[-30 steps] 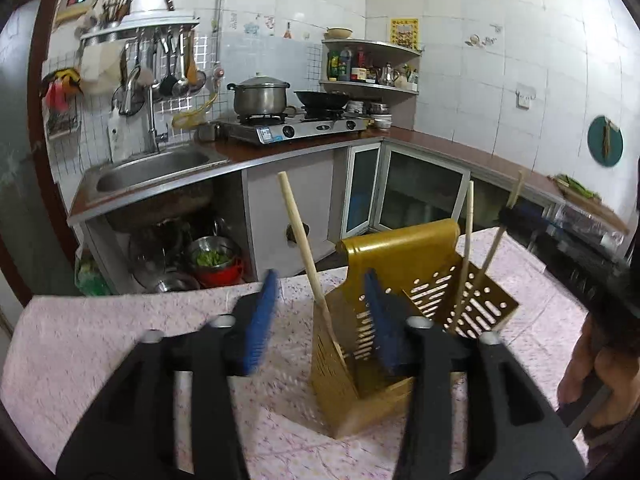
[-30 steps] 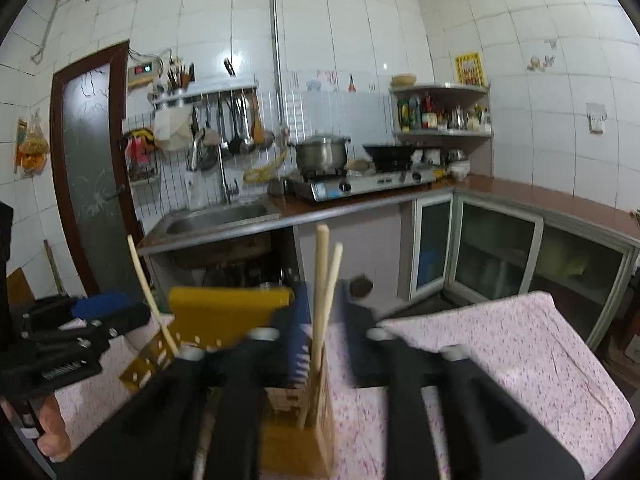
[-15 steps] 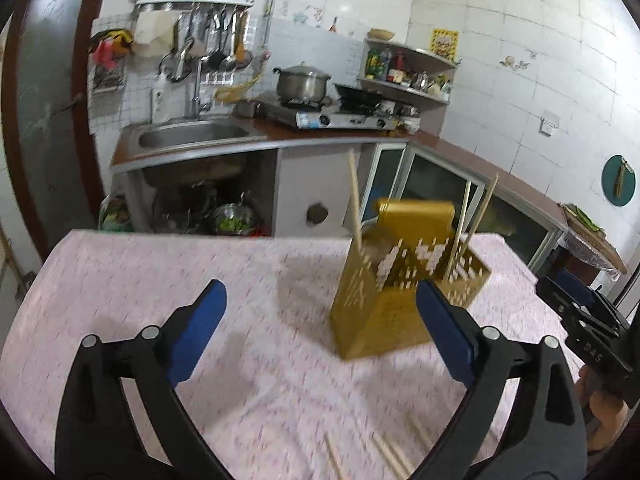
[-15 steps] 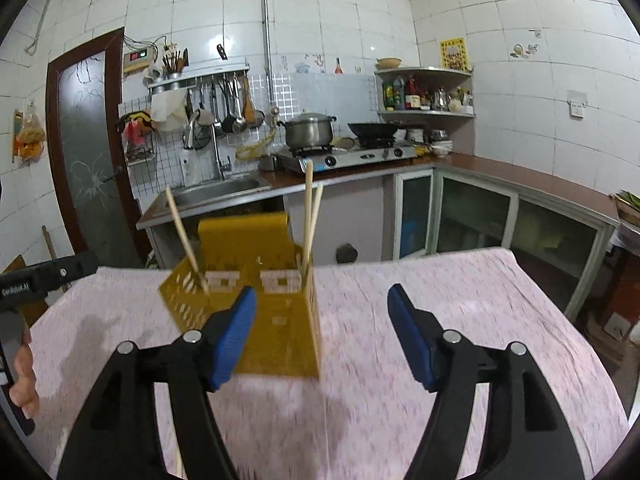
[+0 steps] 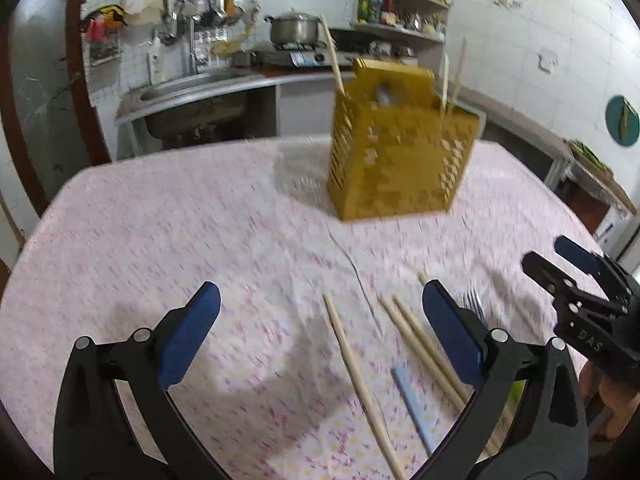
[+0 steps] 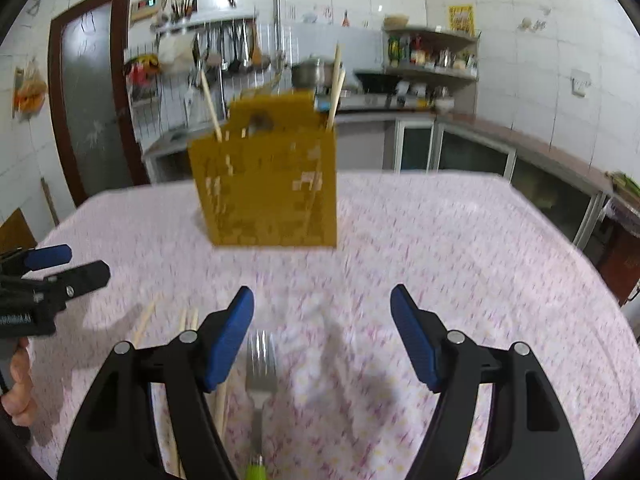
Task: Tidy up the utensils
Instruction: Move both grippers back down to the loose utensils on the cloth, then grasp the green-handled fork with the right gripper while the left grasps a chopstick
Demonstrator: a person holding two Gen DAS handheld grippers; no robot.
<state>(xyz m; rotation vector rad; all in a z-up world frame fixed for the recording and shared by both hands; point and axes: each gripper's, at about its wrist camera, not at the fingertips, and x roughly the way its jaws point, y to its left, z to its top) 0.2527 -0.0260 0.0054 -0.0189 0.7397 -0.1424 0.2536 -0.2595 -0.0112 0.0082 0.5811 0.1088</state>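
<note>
A yellow perforated utensil holder (image 5: 400,152) (image 6: 268,188) stands upright on the table, with one chopstick (image 5: 333,60) in its left part and a pair (image 5: 460,68) in its right. Loose chopsticks (image 5: 356,372) (image 5: 420,344) and a pale blue handle (image 5: 412,408) lie on the cloth under my left gripper (image 5: 320,290), which is wide open and empty. My right gripper (image 6: 322,293) is open above a metal fork (image 6: 261,364) with a green handle. Neither gripper touches anything.
A pink floral cloth (image 5: 200,240) covers the table. Behind it run a counter with a sink (image 5: 192,84), a stove with a pot (image 5: 294,30) and shelves. A dark door (image 6: 92,96) is at the left. A person's hand (image 6: 18,392) holds the left gripper.
Both grippers drew back from the holder and sank toward the table, with their jaws spread wider. The loose chopsticks and the fork came into view below them.
</note>
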